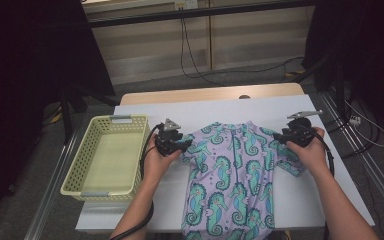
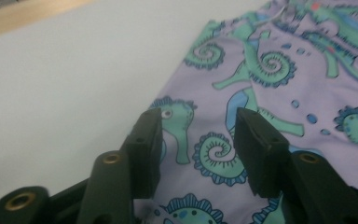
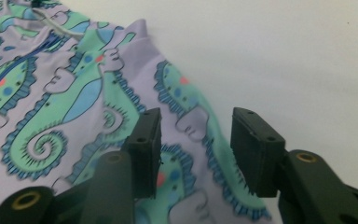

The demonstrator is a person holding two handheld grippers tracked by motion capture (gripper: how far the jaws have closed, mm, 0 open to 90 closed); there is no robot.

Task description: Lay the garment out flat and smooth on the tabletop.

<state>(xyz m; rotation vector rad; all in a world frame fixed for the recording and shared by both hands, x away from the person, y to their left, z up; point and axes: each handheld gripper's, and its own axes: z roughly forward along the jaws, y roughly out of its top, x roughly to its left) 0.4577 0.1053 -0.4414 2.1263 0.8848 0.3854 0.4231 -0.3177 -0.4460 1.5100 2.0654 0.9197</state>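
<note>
Garment: one lilac short-sleeved suit (image 1: pixel 235 175) printed with green seahorses, lying flat on the white worktop (image 1: pixel 145 110), neck end away from the person, lower end over the near edge.
Why flat: judged, it is spread out so that the sleeves can be taken and folded inward.
Left tool (image 1: pixel 182 146): over the garment's left sleeve — in the left gripper view its jaws stand apart above the cloth, released, nothing pinched (image 2: pixel 198 140).
Right tool (image 1: pixel 278 136): over the right sleeve — its jaws straddle the sleeve's hem in the right gripper view (image 3: pixel 196 140), parted, pads not pressing the cloth.
Hands: two, one per tool, one at each sleeve — likely so both sides get handled alike.
Basket: one pale yellow lattice basket (image 1: pixel 75 172), left of the garment and well apart, nothing in it; probably where the folded piece goes.
Count: one garment, one basket, two tools.
</note>
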